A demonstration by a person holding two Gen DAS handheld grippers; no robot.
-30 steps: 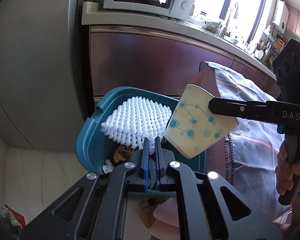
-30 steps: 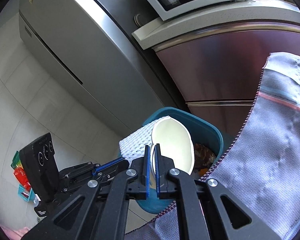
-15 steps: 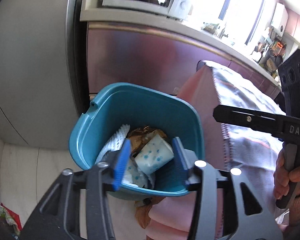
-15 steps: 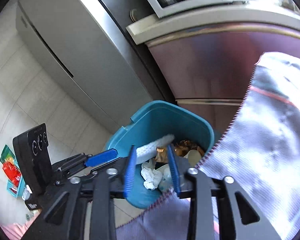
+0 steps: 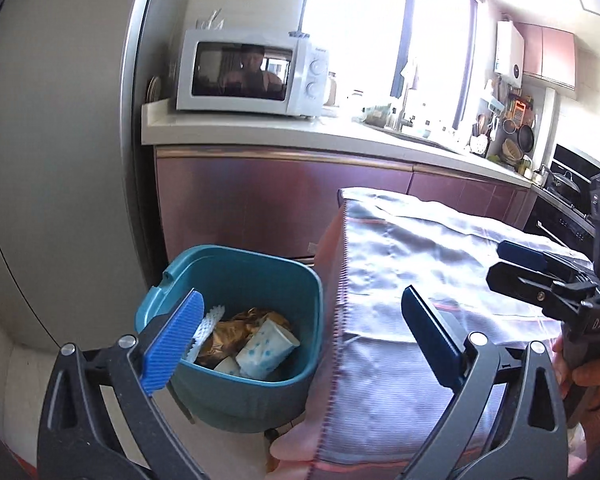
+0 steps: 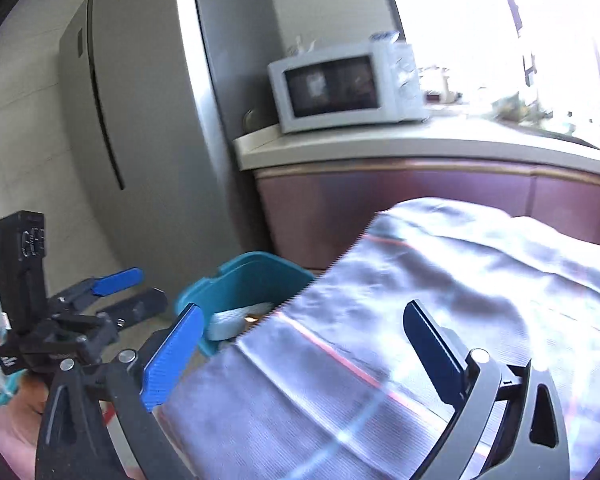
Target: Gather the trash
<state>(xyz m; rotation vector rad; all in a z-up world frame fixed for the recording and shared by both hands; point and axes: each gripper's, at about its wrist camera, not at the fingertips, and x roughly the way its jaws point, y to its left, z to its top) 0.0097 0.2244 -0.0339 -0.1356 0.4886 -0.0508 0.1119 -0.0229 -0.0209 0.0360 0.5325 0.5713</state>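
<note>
Here the left gripper fills the bottom of its own view, its jaws opening and already spread wide, with nothing between the blue pads. It tips gently downward. Its left finger hangs over the near left rim of the teal bin; its right finger hangs over the grey cloth that drapes the table. The right gripper is posed the same way in its own view: tilted a little down, jaws opening and splayed wide, empty. Both of its pads sit above the cloth near the table's left edge.

In the left view the right gripper shows at the right border, level above the cloth, with a hand wrapped round its black handle below. In the right view the left gripper appears at the left border, held by a hand low in the corner, its fingers pointing toward the bin.

The bin stands on the floor just beside the table's left edge, touching the hanging pink cloth. Inside it lie the paper cup with blue dots on its side, a white foam net against the left wall, and brown crumpled wrappers behind them.

Farther back runs a maroon cabinet under a pale countertop, with a white microwave at its left end and a tall grey refrigerator beside it.
</note>
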